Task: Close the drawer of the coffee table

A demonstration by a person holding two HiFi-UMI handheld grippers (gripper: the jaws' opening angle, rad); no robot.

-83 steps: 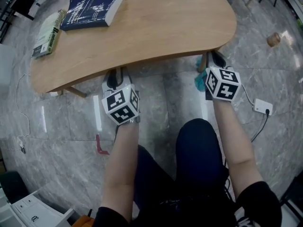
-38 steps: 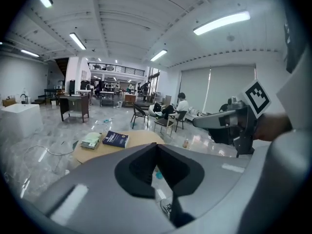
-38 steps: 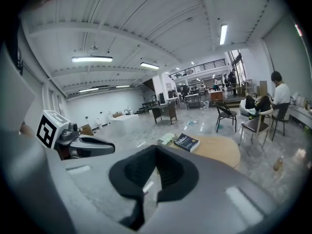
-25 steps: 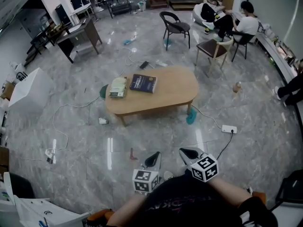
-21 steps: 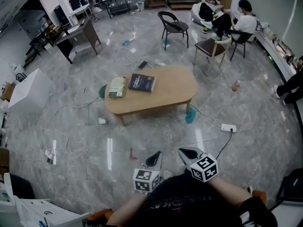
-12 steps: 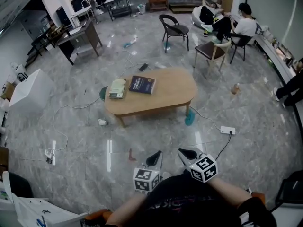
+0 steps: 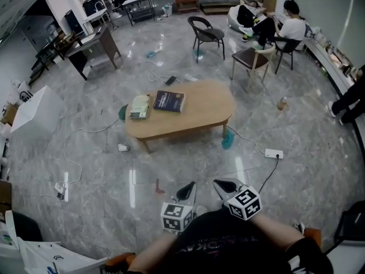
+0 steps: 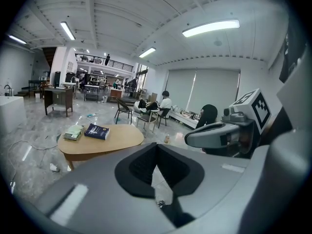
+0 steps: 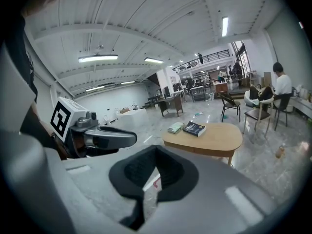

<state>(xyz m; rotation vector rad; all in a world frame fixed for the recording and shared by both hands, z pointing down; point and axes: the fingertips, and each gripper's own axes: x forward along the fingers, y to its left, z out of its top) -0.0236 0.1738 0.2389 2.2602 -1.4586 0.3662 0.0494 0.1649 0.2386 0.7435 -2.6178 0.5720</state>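
Grey floor [image 7: 91, 153], coffee table [image 7: 205, 104] lengthwise left-right

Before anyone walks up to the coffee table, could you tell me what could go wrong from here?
The power strip and its cable lie on the floor on the way to the coffee table: likely a trip hazard. The green book sits near the table's edge; a hard push might slide it off.

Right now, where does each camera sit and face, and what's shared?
Head view: on the person's head, steeply down at the coffee table; shows left gripper, right gripper, forearms.
Left gripper view: on that gripper, along its shut fingers toward the table; shows right gripper.
Right gripper view: on that gripper, along its shut fingers toward the table; shows left gripper.
Shared: all show the table and blue book.
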